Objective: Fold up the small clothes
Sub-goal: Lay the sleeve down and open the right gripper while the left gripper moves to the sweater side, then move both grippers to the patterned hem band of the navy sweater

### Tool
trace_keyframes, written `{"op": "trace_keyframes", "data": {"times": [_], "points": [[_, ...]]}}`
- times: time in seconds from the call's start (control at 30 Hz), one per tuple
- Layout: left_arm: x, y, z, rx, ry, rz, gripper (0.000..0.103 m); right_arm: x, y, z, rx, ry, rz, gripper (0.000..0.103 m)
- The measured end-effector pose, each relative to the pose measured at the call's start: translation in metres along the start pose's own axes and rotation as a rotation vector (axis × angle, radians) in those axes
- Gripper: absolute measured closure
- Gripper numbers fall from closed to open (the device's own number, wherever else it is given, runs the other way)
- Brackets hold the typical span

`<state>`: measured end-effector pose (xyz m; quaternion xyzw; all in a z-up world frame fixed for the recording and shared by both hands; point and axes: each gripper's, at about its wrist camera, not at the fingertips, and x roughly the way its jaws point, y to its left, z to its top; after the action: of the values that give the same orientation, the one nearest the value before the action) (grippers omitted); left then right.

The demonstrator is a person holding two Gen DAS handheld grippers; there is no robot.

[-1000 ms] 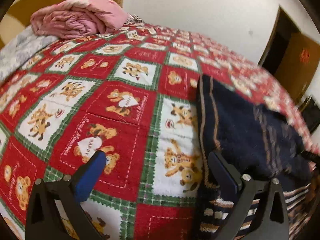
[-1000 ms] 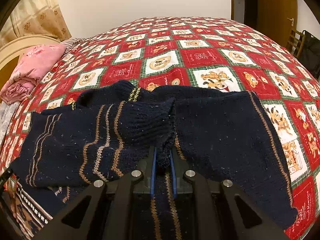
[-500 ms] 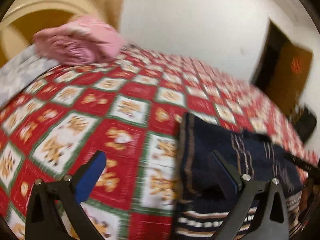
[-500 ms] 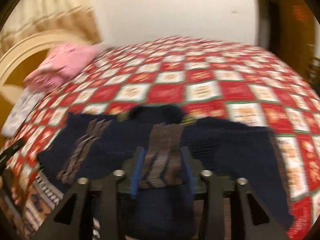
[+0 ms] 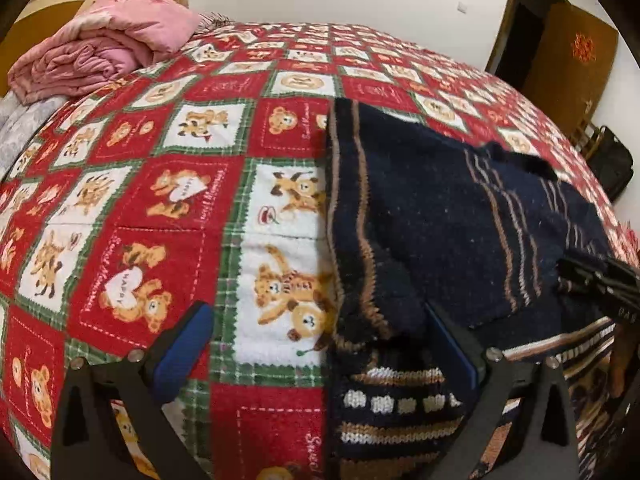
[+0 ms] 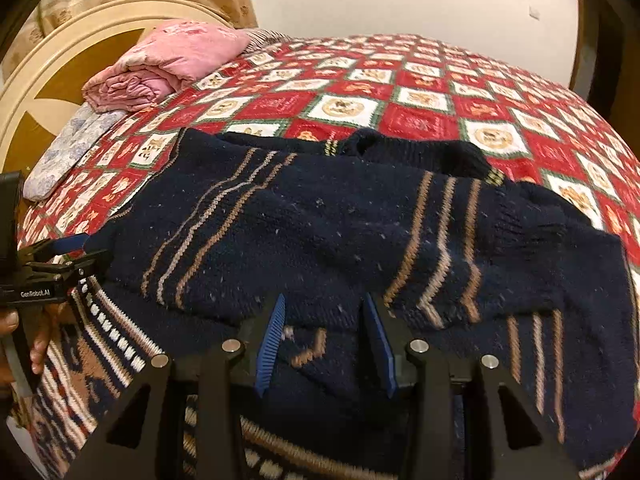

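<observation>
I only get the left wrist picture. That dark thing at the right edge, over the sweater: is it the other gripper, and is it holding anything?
Observer: Yes, that's the right gripper. Its jaws are opening with nothing pinched between them. The navy sweater just lies underneath.
Visitor: Is the sleeve on that side folded in too?
Observer: Yes. The second sleeve lies across the body, beside the first sleeve.
Visitor: Who's carrying my gripper?
Observer: A person's hand shows just below the left gripper, at the left edge of the right wrist view.

red teddy-bear bedspread [image 5: 168, 184] — folded pink quilt [image 6: 172, 60] near cream headboard [image 6: 60, 80], brown door [image 5: 568, 64] beyond
</observation>
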<state>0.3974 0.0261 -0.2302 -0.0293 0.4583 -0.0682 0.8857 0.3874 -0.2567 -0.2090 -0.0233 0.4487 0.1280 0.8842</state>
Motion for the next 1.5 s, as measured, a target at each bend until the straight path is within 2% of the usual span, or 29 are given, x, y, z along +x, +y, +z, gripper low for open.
{"op": "trace_keyframes", "data": {"times": [0.1, 0.17, 0.33, 0.43, 0.5, 0.6, 0.7, 0.77, 0.83, 1.0, 1.23, 1.5], "points": [[-0.003, -0.006, -0.006, 0.012, -0.011, 0.022, 0.000, -0.003, -0.010, -0.013, -0.002, 0.028, -0.034, 0.056], [-0.010, -0.007, -0.006, -0.004, -0.014, 0.036, 0.000, -0.017, -0.023, -0.023, 0.042, -0.008, -0.015, 0.056], [-0.044, -0.015, -0.032, 0.014, -0.060, 0.070, 0.000, -0.046, -0.062, -0.057, 0.130, -0.020, -0.076, 0.055], [-0.043, -0.018, -0.049, 0.026, -0.024, 0.073, 0.000, -0.051, -0.070, -0.067, 0.120, -0.043, -0.040, 0.055], [-0.039, -0.019, -0.057, 0.032, 0.012, 0.097, 0.000, -0.054, -0.067, -0.069, 0.102, -0.034, -0.058, 0.055], [-0.054, -0.014, -0.060, -0.007, -0.009, 0.123, 0.000, -0.065, -0.061, -0.074, 0.125, -0.016, -0.081, 0.055], [-0.062, -0.016, -0.077, -0.014, 0.005, 0.123, 0.000, -0.067, -0.059, -0.096, 0.120, 0.022, -0.099, 0.054], [-0.062, -0.020, -0.092, 0.002, 0.020, 0.130, 0.000, -0.075, -0.055, -0.111, 0.071, -0.012, -0.123, 0.054], [-0.073, -0.021, -0.103, -0.004, -0.005, 0.131, 0.000, -0.086, -0.050, -0.124, 0.049, -0.013, -0.145, 0.054], [-0.089, -0.023, -0.129, -0.033, -0.002, 0.107, 0.000, -0.114, -0.047, -0.158, 0.059, -0.023, -0.148, 0.049], [-0.112, -0.032, -0.160, -0.002, -0.029, 0.114, 0.000, -0.151, -0.038, -0.206, 0.081, -0.026, -0.176, 0.049], [-0.141, -0.034, -0.191, 0.032, -0.043, 0.082, 0.000, -0.196, -0.031, -0.260, 0.147, -0.048, -0.143, 0.049]]}}
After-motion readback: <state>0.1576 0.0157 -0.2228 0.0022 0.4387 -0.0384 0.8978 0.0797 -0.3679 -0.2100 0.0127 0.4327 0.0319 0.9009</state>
